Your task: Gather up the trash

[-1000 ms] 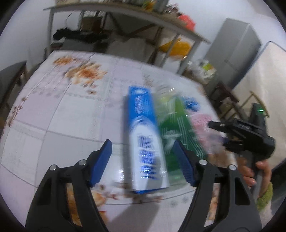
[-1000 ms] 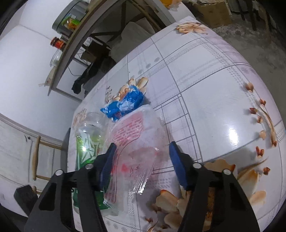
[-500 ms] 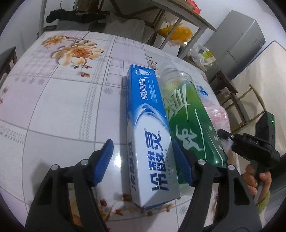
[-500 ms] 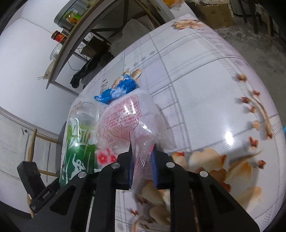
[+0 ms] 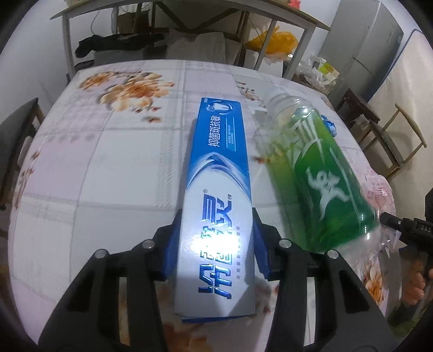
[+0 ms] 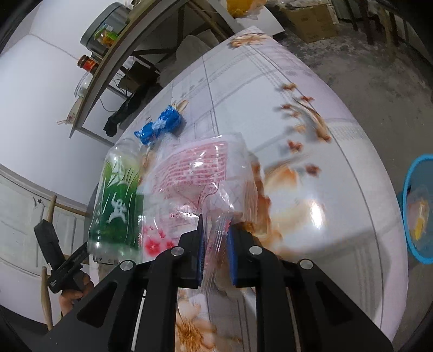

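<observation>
A blue and white toothpaste box (image 5: 216,195) lies lengthwise on the flowered table (image 5: 108,168). My left gripper (image 5: 216,216) straddles its near end, jaws closing, blue pads against both long sides. To the box's right lies a green-labelled clear bottle (image 5: 319,168), which also shows in the right wrist view (image 6: 119,200). My right gripper (image 6: 215,224) is shut on the near edge of a clear plastic bag with red print (image 6: 197,173), which lies beside the bottle. A crumpled blue wrapper (image 6: 159,126) sits farther back on the table.
A blue bin (image 6: 419,211) with trash inside stands on the floor off the table's right edge. Wooden chairs (image 5: 392,140) and a grey shelf table (image 5: 189,16) with bags stand beyond the far side. A hand (image 6: 73,295) holds the other gripper at left.
The left jaws have come in from wide apart onto the toothpaste box. The right jaws shut on the plastic bag, which has since been pulled sideways across the table.
</observation>
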Demonstrator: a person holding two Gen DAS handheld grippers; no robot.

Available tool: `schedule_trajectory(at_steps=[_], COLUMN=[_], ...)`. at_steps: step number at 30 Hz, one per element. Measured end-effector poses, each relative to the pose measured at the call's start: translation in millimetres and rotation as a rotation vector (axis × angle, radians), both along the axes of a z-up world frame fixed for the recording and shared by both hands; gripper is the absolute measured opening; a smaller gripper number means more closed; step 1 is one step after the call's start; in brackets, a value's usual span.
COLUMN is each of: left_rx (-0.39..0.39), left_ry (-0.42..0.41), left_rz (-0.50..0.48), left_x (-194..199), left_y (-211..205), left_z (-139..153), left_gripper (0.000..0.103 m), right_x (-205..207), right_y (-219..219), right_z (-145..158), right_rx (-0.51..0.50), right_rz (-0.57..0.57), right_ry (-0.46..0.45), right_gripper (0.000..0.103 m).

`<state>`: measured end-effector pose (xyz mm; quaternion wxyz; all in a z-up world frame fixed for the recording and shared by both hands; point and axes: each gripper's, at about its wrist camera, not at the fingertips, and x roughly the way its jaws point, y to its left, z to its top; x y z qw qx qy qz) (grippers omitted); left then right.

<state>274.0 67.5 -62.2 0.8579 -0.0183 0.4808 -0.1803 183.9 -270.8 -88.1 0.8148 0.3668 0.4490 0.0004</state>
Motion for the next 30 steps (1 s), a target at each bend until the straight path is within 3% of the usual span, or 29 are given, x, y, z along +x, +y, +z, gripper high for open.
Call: schedule_trajectory(at_steps=[12, 17, 24, 26, 30], left_rx=[-0.022, -0.077, -0.067, -0.073, -0.073], left_ry=[0.035, 0.068, 0.061, 0.062, 0.036], left_rz=[-0.036, -0.047, -0.064, -0.059, -0.058], left_x=[-108, -134, -151, -149, -149], left_y=[17, 14, 6, 7, 6], left_z=[5, 5, 6, 7, 14], left_gripper=[0.044, 0.044, 0.047, 0.054, 0.064], right_x=[-76, -92, -107, -110, -113], right_y=[9, 18, 25, 26, 27], right_z=[-5, -2, 0, 3, 16], right_rx=[0.099, 0.098, 0.076, 0.056, -0.03], right_rz=[-0.049, -0.033, -0.018, -0.015, -0.029], right_ry=[0.01, 0.029, 0.043, 0.046, 0.043], right_gripper=[0.015, 0.015, 0.016, 0.021, 0.049])
